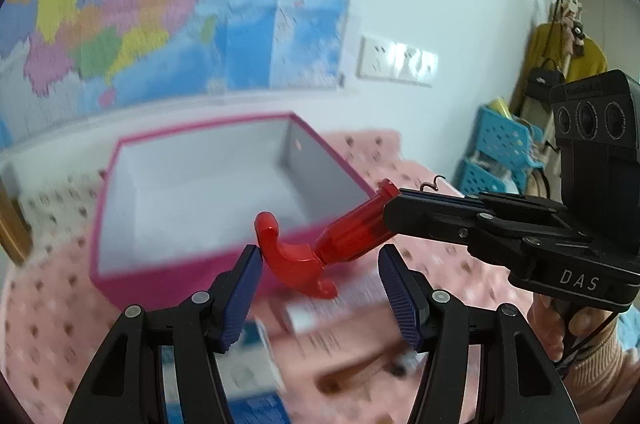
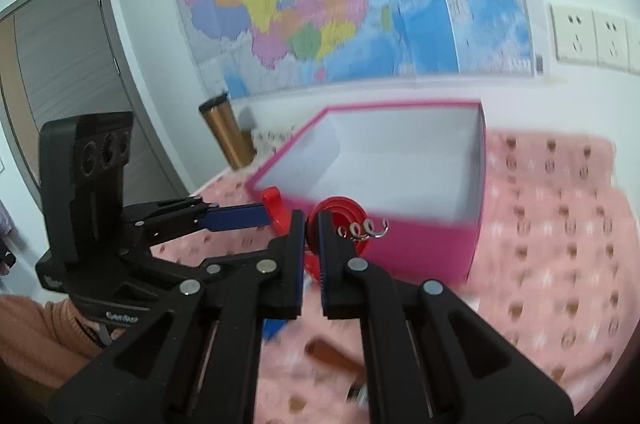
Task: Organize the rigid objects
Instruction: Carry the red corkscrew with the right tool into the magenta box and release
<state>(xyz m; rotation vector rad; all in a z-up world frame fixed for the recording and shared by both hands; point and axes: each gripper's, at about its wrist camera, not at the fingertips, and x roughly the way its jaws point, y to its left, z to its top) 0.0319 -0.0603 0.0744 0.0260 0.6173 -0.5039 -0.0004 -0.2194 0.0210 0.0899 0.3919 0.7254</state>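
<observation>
A red plastic tool (image 1: 348, 228), a straight handle ending in a curved hook, hangs in the air in front of an open pink box (image 1: 160, 280) with a white inside. My right gripper (image 1: 390, 208) comes in from the right and is shut on the handle. In the right wrist view that gripper (image 2: 314, 224) clamps the red tool (image 2: 340, 214), and a small metal wire clip (image 2: 364, 228) sits on its right finger. My left gripper (image 1: 316, 256) stands half open around the curved hook; its left pad (image 1: 246, 272) touches the hook and the right pad stands apart. The pink box (image 2: 420, 244) holds nothing I can see.
A pink dotted cloth (image 2: 560, 224) covers the surface. Blurred cartons (image 1: 344, 320) and a brown object (image 2: 332, 356) lie below the grippers. A copper flask (image 2: 228, 132) stands left of the box. Blue baskets (image 1: 500, 140) stand at the far right. A hand (image 1: 576, 328) holds the right gripper.
</observation>
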